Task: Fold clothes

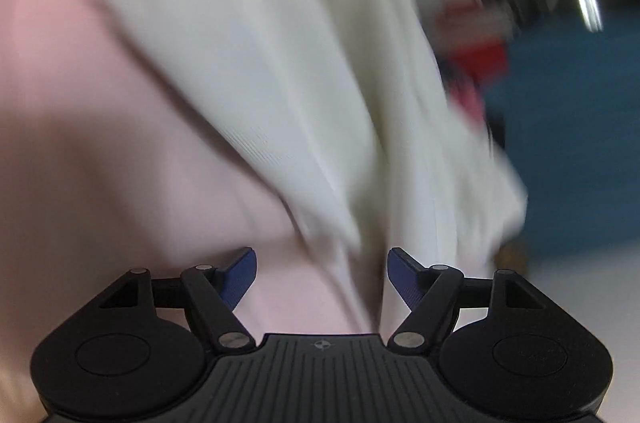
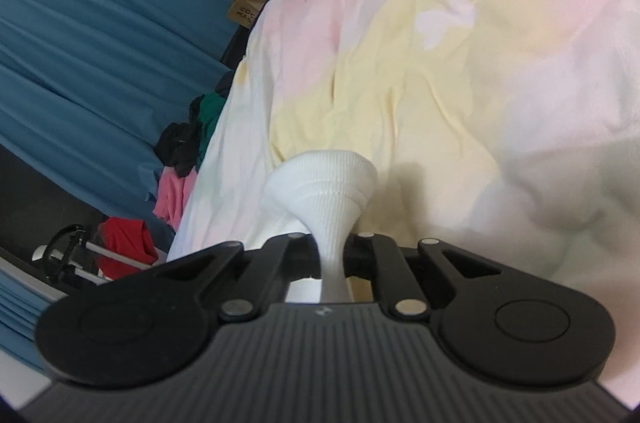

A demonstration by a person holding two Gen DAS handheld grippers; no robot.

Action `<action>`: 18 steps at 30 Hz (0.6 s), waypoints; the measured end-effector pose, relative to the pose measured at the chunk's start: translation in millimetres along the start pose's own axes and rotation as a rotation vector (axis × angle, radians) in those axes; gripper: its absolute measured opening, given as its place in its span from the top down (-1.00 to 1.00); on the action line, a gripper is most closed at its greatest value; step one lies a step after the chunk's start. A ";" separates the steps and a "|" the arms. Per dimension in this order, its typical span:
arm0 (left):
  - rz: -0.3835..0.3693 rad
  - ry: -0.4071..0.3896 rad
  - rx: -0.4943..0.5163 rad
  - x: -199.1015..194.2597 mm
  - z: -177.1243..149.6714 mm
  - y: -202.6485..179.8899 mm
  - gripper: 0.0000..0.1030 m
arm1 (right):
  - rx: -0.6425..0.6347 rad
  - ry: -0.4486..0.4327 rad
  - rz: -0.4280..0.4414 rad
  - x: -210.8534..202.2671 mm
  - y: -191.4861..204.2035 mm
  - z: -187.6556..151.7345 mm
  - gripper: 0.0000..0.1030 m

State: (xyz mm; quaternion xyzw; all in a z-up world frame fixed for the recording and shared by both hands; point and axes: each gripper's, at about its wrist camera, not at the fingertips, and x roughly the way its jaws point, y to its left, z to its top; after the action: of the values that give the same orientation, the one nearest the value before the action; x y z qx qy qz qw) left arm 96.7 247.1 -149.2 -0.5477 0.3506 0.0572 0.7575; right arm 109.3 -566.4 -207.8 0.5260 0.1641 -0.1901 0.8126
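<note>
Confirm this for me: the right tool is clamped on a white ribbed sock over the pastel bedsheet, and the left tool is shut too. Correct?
Not quite. The right tool does clamp the white ribbed sock over the pastel bedsheet, but the left wrist view shows the left tool open, its blue pads apart.

Each black hand-held gripper [image 1: 322,277] has ribbed housing, silver rivets, blue pads [image 1: 240,273].

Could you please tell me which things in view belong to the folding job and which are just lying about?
Job: white sock in right claw; cream garment; left claw.
Lying about: clothes pile, paper bag, curtain.
</note>
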 end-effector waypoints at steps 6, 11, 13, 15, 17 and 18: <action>-0.014 -0.283 -0.232 -22.2 41.0 30.3 0.14 | -0.011 -0.032 0.007 8.8 11.5 5.6 0.88; 0.061 -0.318 -0.193 -39.0 72.9 18.6 0.81 | 0.024 -0.055 -0.017 12.4 11.3 6.1 0.88; 0.080 -0.335 -0.100 -59.6 78.7 0.1 0.82 | 0.031 -0.061 -0.032 9.7 9.9 5.6 0.88; 0.065 -0.334 -0.045 -85.8 85.2 -13.2 0.82 | 0.042 -0.067 -0.044 7.0 8.5 5.8 0.88; 0.040 -0.324 -0.030 -115.2 91.1 -17.5 0.83 | 0.051 -0.075 -0.045 1.3 7.4 5.6 0.88; 0.031 -0.319 -0.031 -131.5 94.3 -16.8 0.83 | 0.049 -0.079 -0.046 -2.5 7.5 5.3 0.88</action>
State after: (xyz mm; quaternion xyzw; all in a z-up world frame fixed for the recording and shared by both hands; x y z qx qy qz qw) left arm 50.6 361.6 -43.3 -0.5378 0.2332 0.1606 0.7941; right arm 111.1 -568.1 -198.6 0.5341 0.1391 -0.2331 0.8006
